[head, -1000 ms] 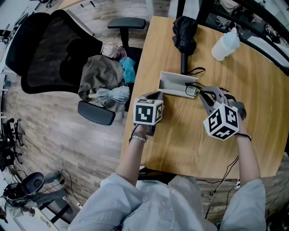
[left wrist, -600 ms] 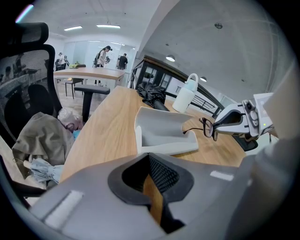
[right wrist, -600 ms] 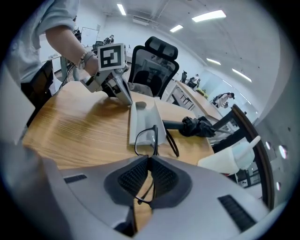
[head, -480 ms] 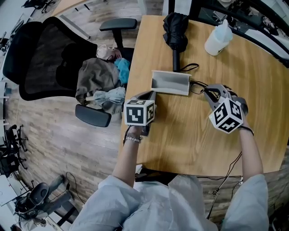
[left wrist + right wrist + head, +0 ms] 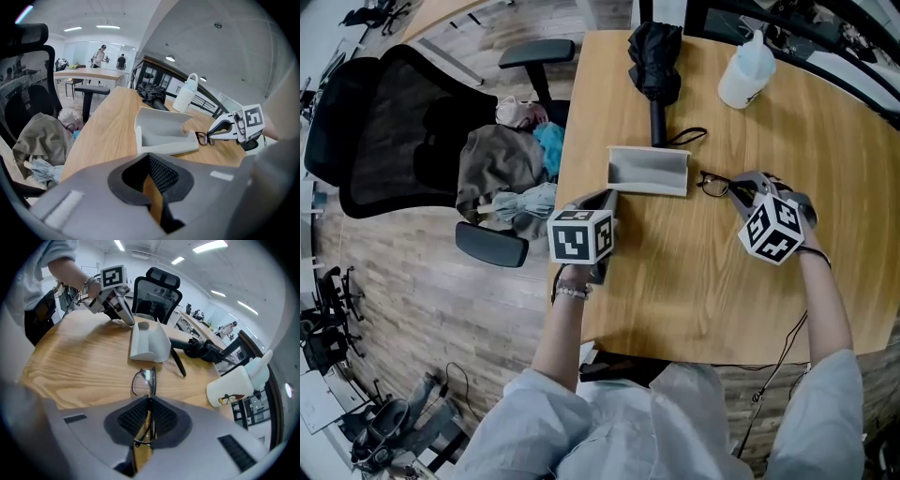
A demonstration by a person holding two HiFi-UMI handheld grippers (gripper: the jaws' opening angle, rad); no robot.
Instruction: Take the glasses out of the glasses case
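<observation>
Glasses (image 5: 712, 183) now clear of the glasses case (image 5: 649, 172); a sec ago they were at its open right end; right gripper (image 5: 734, 190) clamped tight on the folded frame, lenses low over the table (image 5: 675, 281), near the case; removal prob. done, only set-down left. Left gripper (image 5: 609, 197) jaws nearly together, nothing in them, tips by case's left end. Count: 1 glasses, 1 case, 2 grippers, 1 umbrella (image 5: 654, 66), 1 bottle (image 5: 743, 75).

Grey glasses case (image 5: 164, 133) on wooden table (image 5: 105, 136), glasses (image 5: 203, 138) just beside, left tool (image 5: 151, 171) seemingly closed, empty
</observation>
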